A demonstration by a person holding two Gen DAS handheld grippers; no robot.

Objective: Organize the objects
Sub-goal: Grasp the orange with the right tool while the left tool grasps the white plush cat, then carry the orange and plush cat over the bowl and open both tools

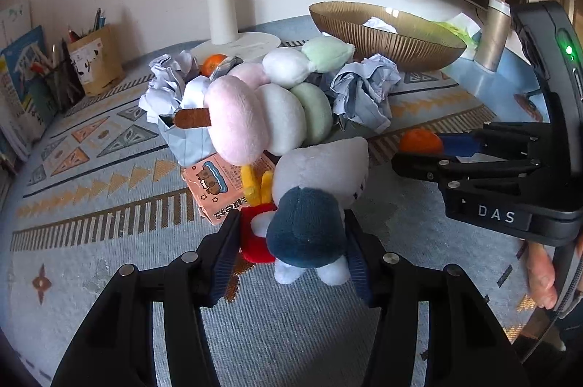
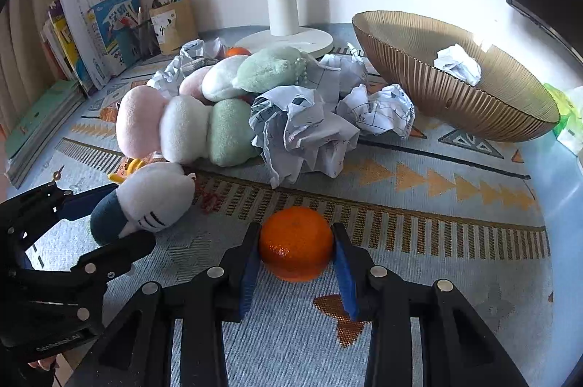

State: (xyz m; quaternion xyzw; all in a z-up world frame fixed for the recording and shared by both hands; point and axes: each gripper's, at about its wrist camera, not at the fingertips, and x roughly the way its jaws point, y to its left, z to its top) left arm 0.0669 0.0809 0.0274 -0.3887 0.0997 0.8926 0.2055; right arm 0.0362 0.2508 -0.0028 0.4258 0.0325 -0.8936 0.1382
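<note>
Ribbed amber glass bowl (image 2: 462,95) sits beyond and to the right of my right fingers; I count one crumpled paper ball (image 2: 458,63) inside it, against the far wall. Nothing else inside that I can make out.

My right gripper (image 2: 297,247) is closed around an orange (image 2: 296,243): both blue pads touch its sides, and the fruit rests on the patterned rug (image 2: 419,277) between the fingertips.

My left gripper (image 1: 291,234) is closed on a white-and-navy plush toy (image 1: 309,201); the pads press the navy body on both sides, the white head pointing away from the fingers. Just left of the plush, touching the left pad, I see a red plush piece (image 1: 255,237) with yellow strips.

Beyond the left fingers lie two pink-white-green dango plushes (image 1: 262,117), one stacked behind the other, over a pink printed box (image 1: 215,183). Loose crumpled papers (image 2: 306,135) surround them on the rug. A second orange (image 1: 215,63) sits farther back, near the white lamp base (image 1: 237,43).

Far left of the fingers, against the wall: a brown paper pen holder (image 1: 96,64) containing pencils, and upright books (image 2: 98,30).
</note>
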